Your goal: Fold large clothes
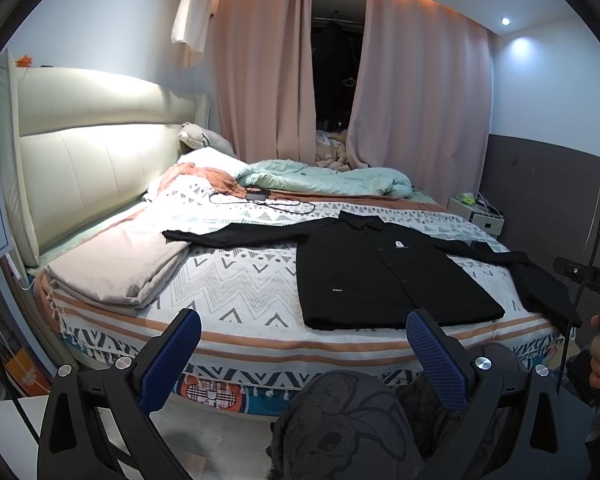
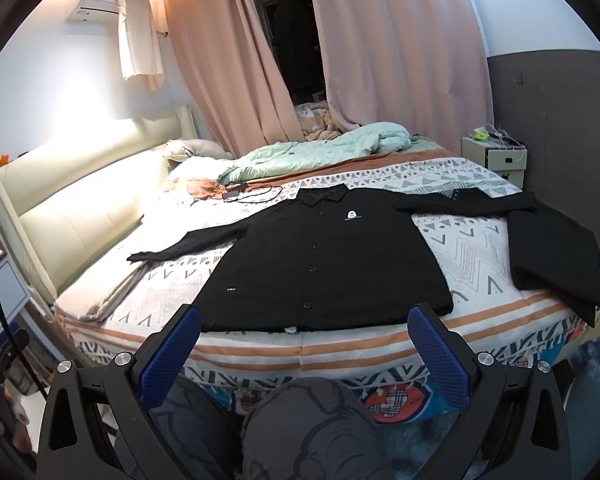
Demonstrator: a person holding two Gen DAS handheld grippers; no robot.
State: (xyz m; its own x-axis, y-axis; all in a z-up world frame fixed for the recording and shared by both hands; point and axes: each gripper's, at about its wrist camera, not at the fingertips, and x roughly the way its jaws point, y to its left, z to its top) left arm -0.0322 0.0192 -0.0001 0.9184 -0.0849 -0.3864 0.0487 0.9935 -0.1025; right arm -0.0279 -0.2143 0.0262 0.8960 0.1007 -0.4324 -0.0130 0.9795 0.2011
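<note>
A black long-sleeved button shirt (image 1: 384, 276) (image 2: 324, 264) lies flat, front up, on the patterned bedspread (image 1: 236, 276) (image 2: 468, 240), sleeves spread to both sides, hem at the near bed edge. A folded black garment (image 1: 548, 292) (image 2: 556, 256) rests at the bed's right corner. My left gripper (image 1: 304, 340) stands open with nothing between its blue pads, held off the near edge and left of the shirt's hem. My right gripper (image 2: 304, 332) is open too, empty, hovering just before the hem.
A folded beige sheet (image 1: 120, 268) (image 2: 108, 292) lies at the bed's left. A charger with cable (image 1: 260, 196), a mint duvet (image 1: 332, 176) and pillows are further back. A white nightstand (image 2: 496, 156) stands right. The person's printed grey trouser knees (image 1: 348, 420) are below the grippers.
</note>
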